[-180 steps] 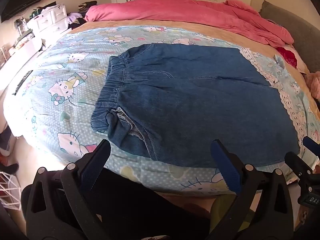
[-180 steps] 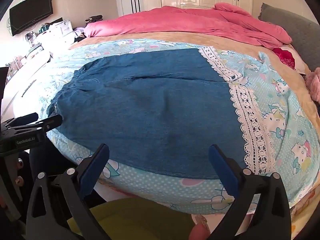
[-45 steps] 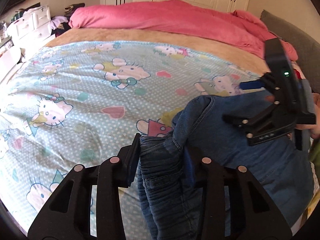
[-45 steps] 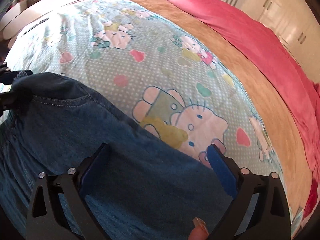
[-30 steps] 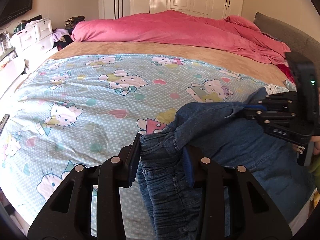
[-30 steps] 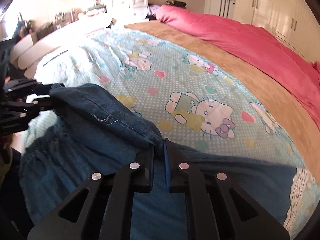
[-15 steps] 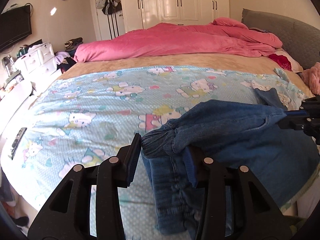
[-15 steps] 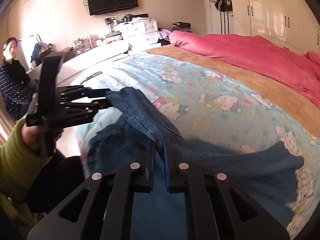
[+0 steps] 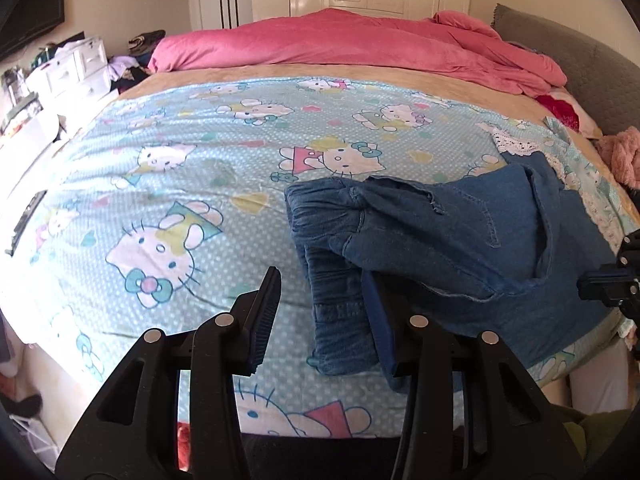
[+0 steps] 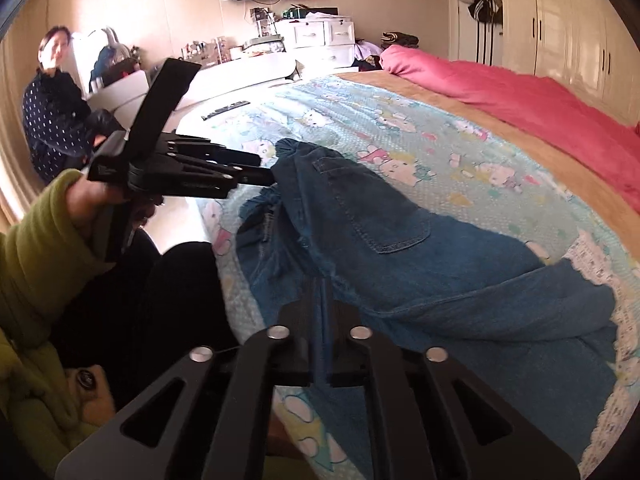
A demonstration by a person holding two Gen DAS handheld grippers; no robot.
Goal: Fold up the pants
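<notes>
The blue denim pants (image 9: 448, 240) lie bunched on the Hello Kitty bedsheet (image 9: 168, 184) near the bed's front edge, waistband at the left. My left gripper (image 9: 322, 312) is open, its fingers either side of the waistband end, which lies loose on the sheet. My right gripper (image 10: 322, 312) is shut on a fold of the pants (image 10: 360, 216) and holds it slightly raised. The left gripper also shows in the right wrist view (image 10: 260, 172), at the waistband end. Part of the right gripper (image 9: 612, 280) shows at the left view's right edge.
A pink duvet (image 9: 352, 44) is heaped across the far side of the bed. A grey headboard (image 9: 560, 52) stands at the right. White drawers (image 10: 320, 36) and a seated person (image 10: 56, 100) are beyond the bed's left side. A remote (image 10: 226, 110) lies near the edge.
The left gripper has opened and let go of the waistband, which dropped onto the sheet. The pants came down from being held up. The right gripper stays shut on the denim.
</notes>
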